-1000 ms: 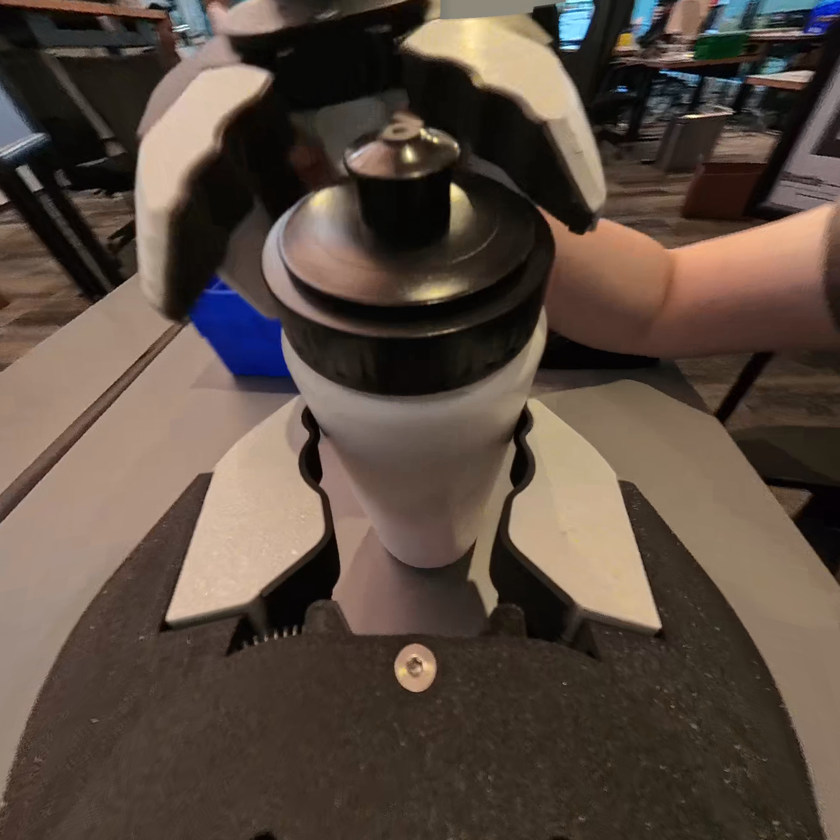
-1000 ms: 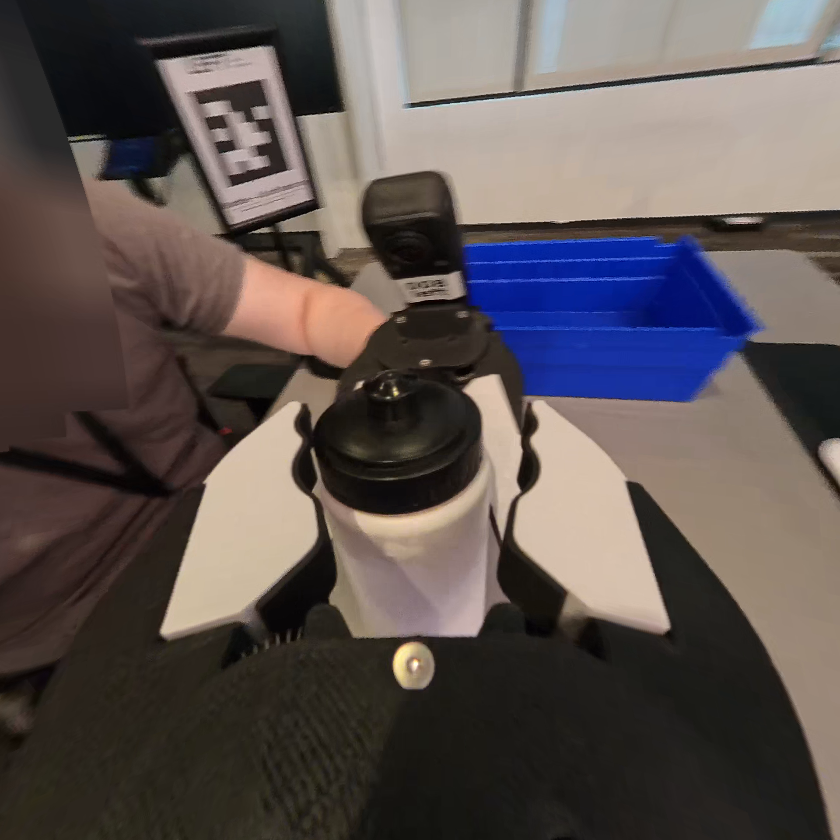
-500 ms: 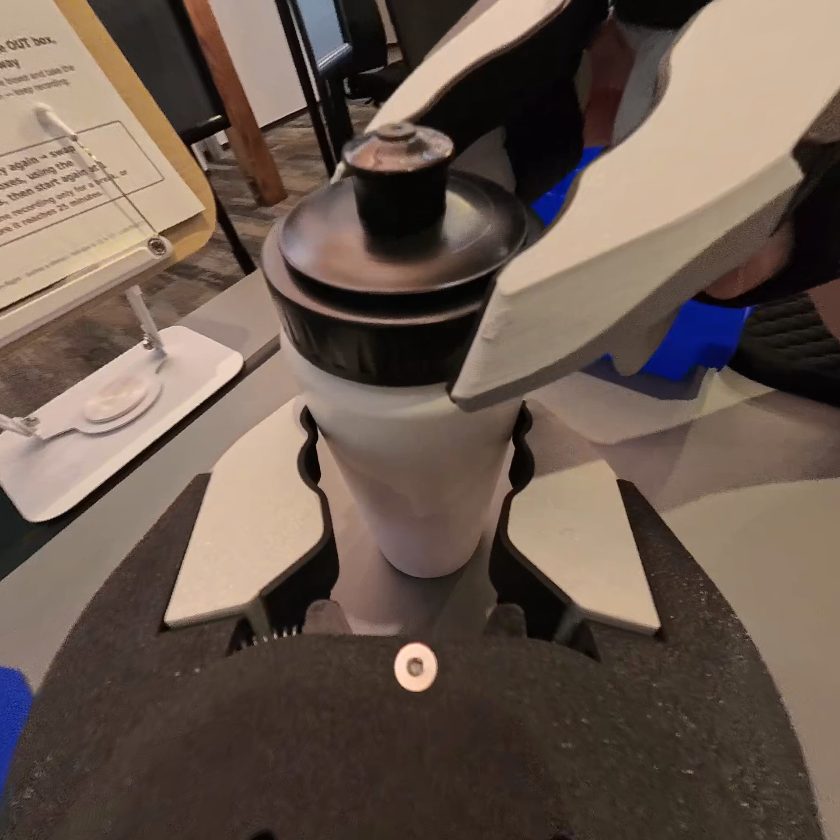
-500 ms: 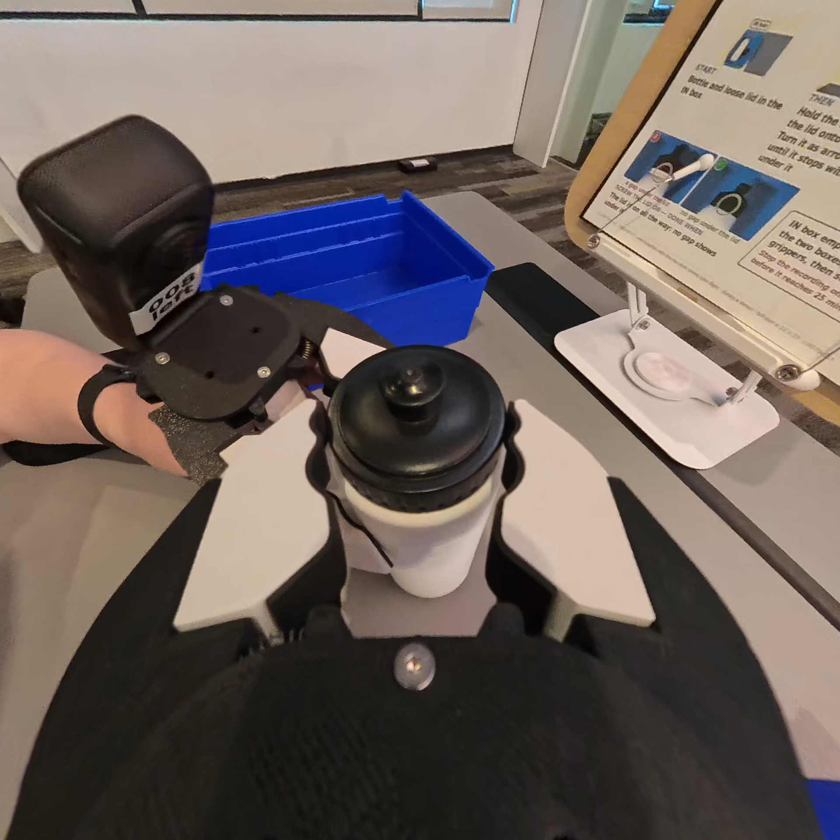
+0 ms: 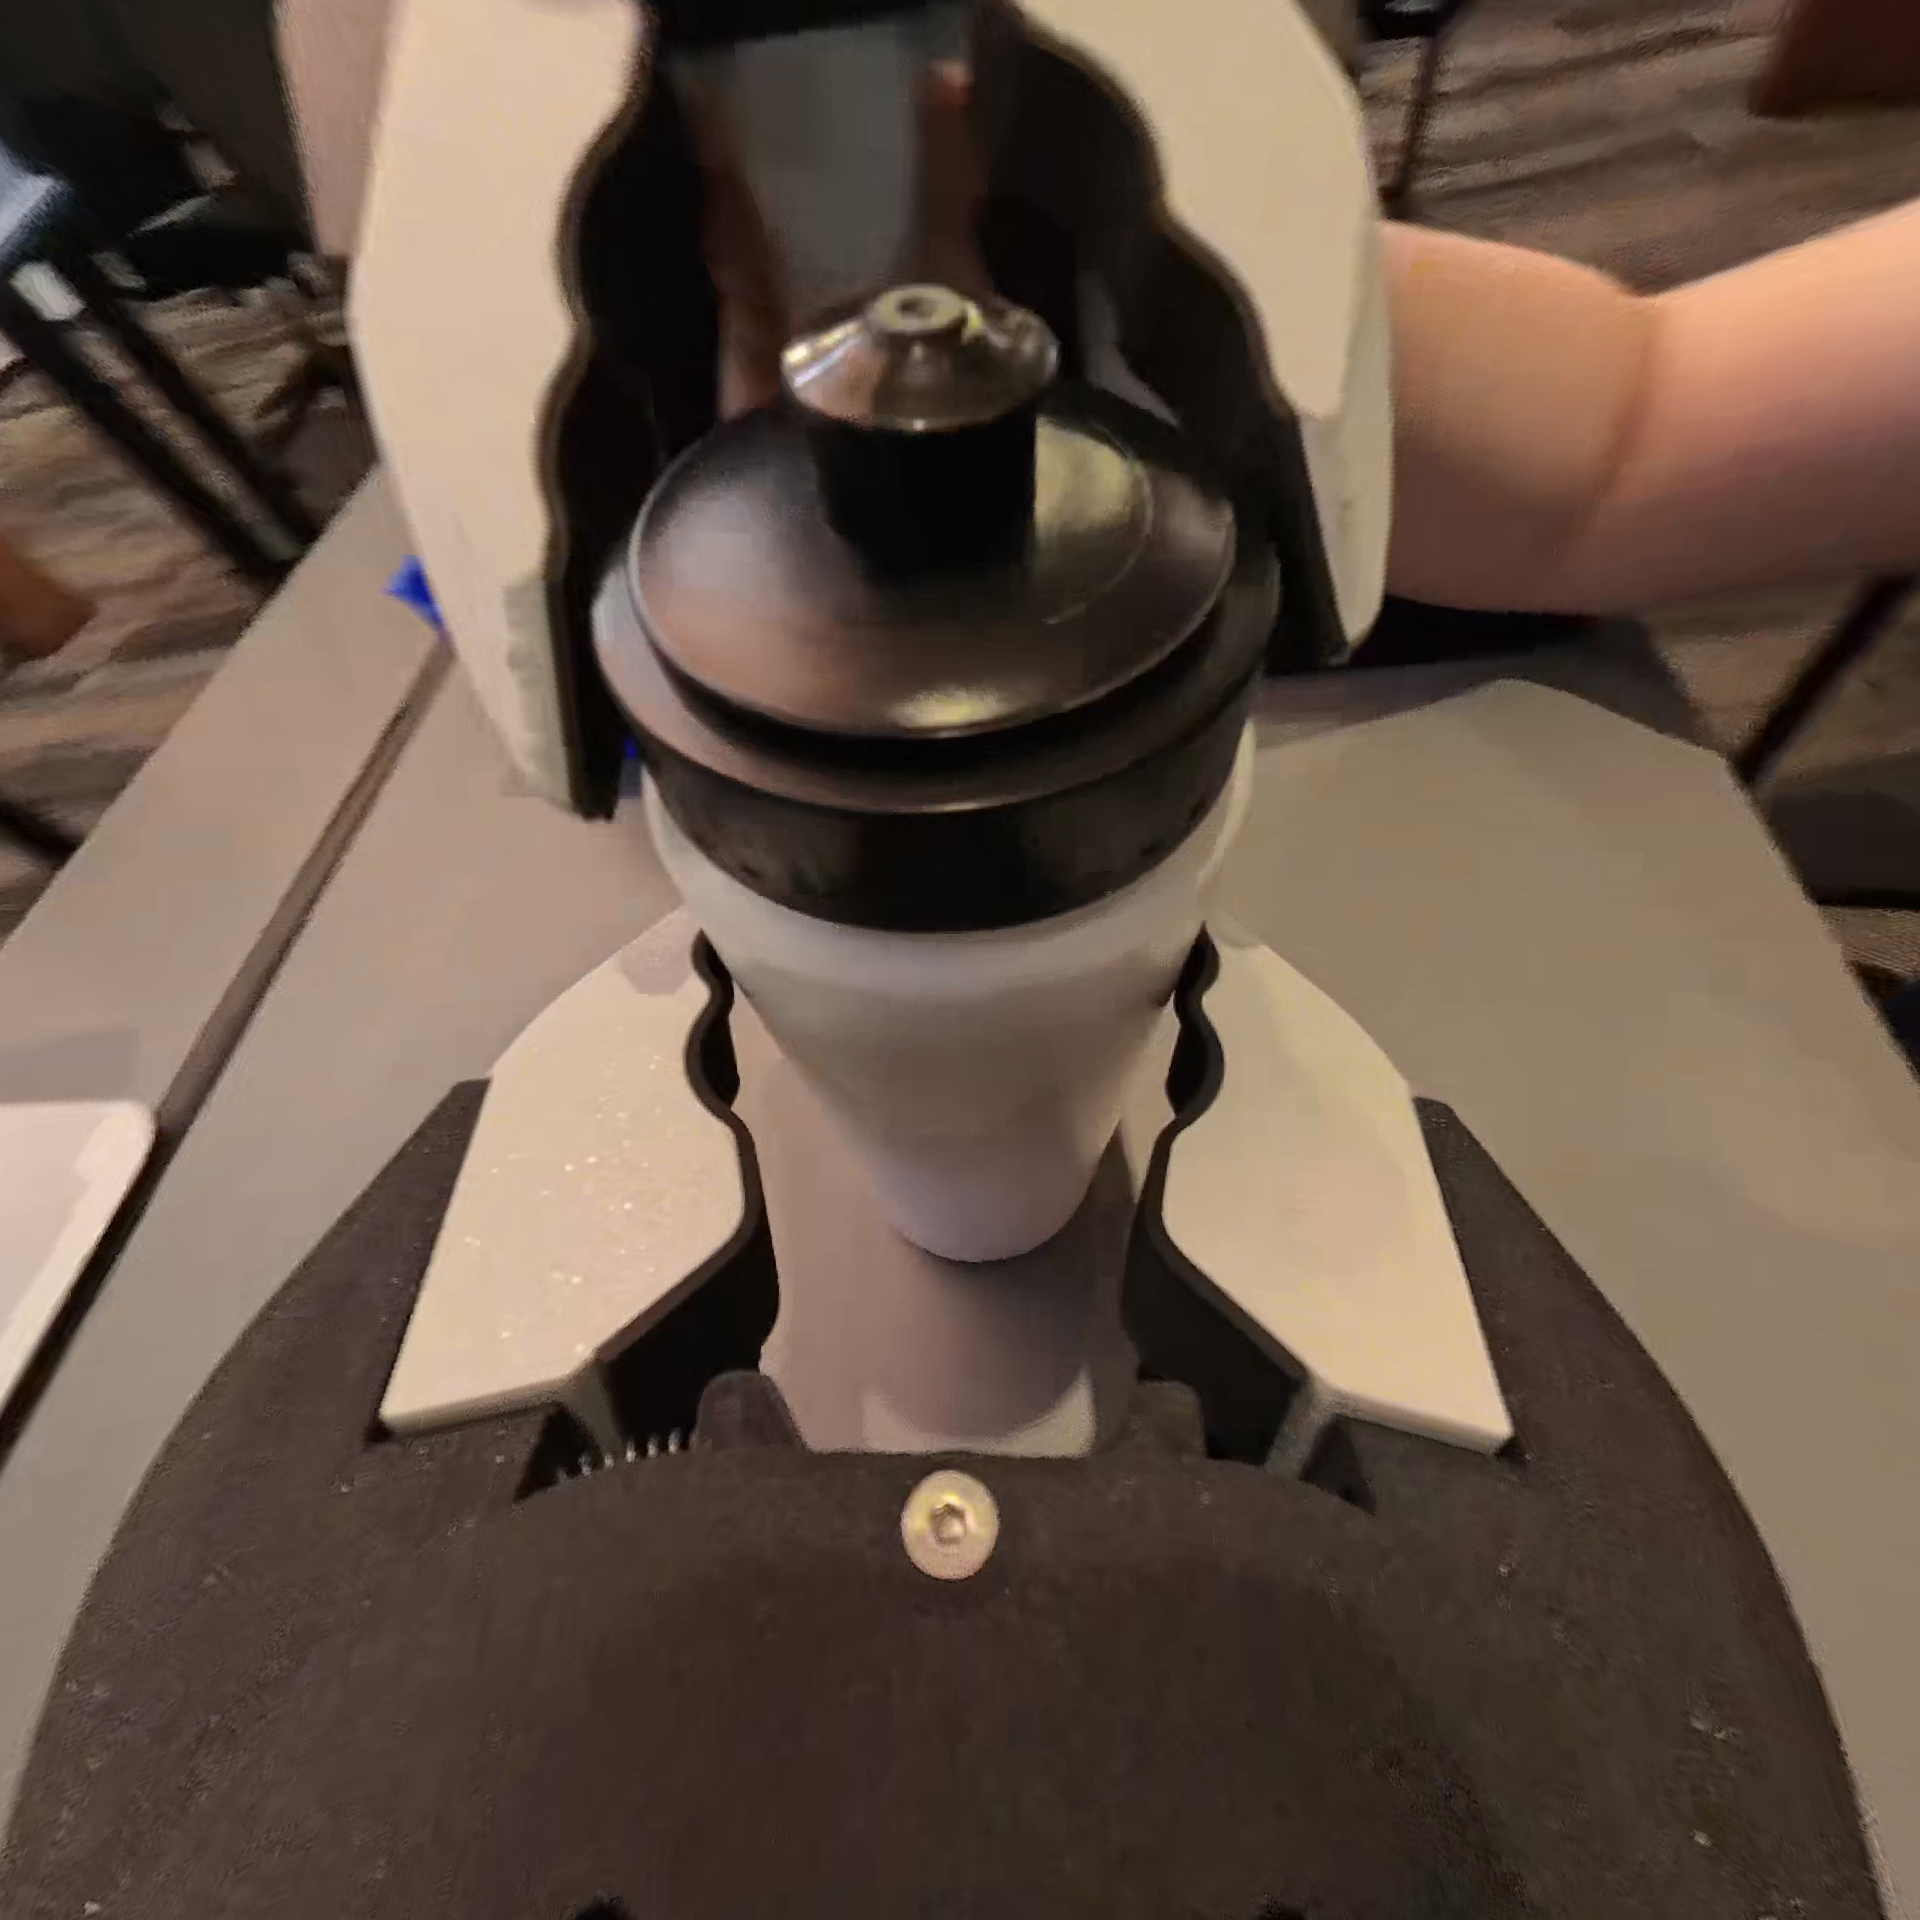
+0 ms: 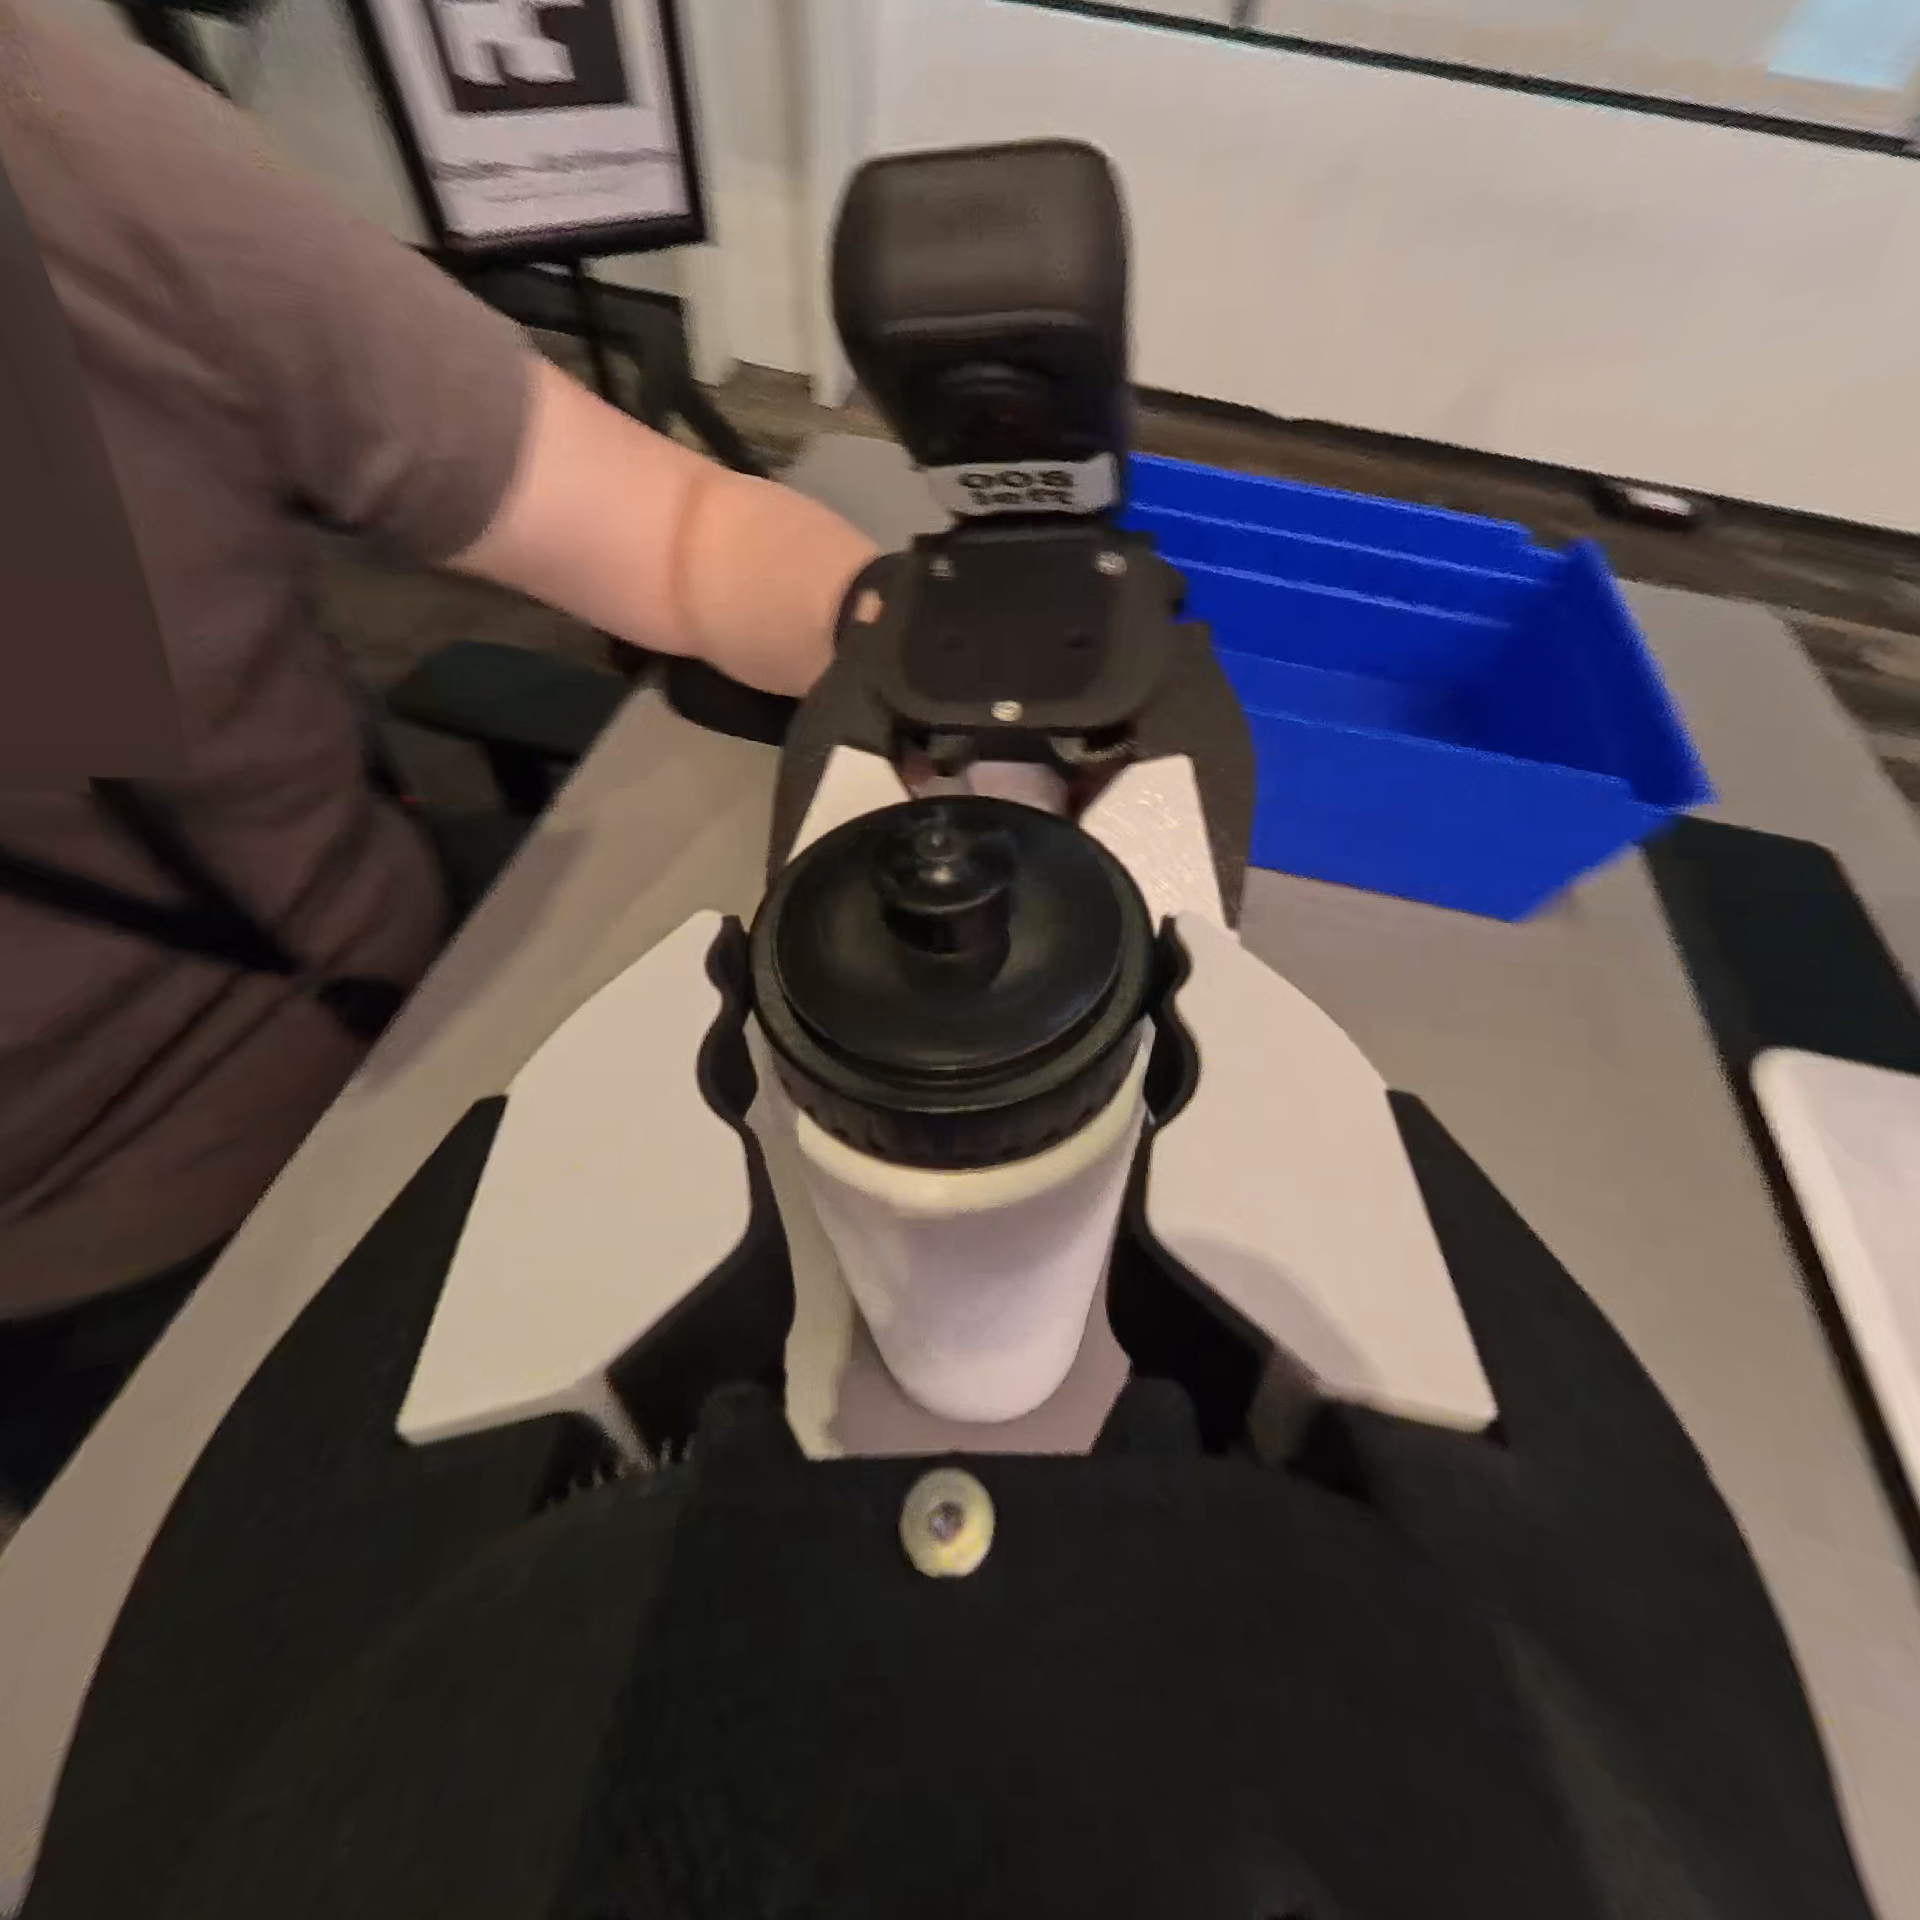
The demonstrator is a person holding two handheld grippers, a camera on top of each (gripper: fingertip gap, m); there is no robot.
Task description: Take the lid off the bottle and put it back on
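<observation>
Left tongs [image 5: 951, 1049] closed on the white plastic bottle [image 5: 940, 1049], wavy black inner edges of the white fingers [image 5: 582, 1226] pressing both sides of the body below the shoulder. Bottle held upright, base just above or on the grey table [image 5: 1455, 883]; contact not clear.

Right tongs [image 6: 951, 997] clamped around the black ribbed screw lid [image 6: 951, 997], one white finger at each side of the rim, reaching in level from the opposite side. From the left wrist view, same right tongs [image 5: 914, 582] seen head-on, arching over the cap, fingers flanking it left and right.

Lid seated on the bottle neck, domed top with a raised pull spout [image 5: 920, 416] in the centre, glossy; narrow white collar showing beneath the ribbed band. Bottle body plain, smooth, tapering toward the bottom in both views.

Bare forearm [image 5: 1662, 436] reaching in behind the right tongs; another forearm [image 6: 665, 561] in a brown short sleeve behind the left tongs [image 6: 997, 821]. Black camera housing [image 6: 987, 312] atop that left unit.

Blue plastic bin [image 6: 1455, 748] on the table beyond the bottle. Motion blur over much of the background.
</observation>
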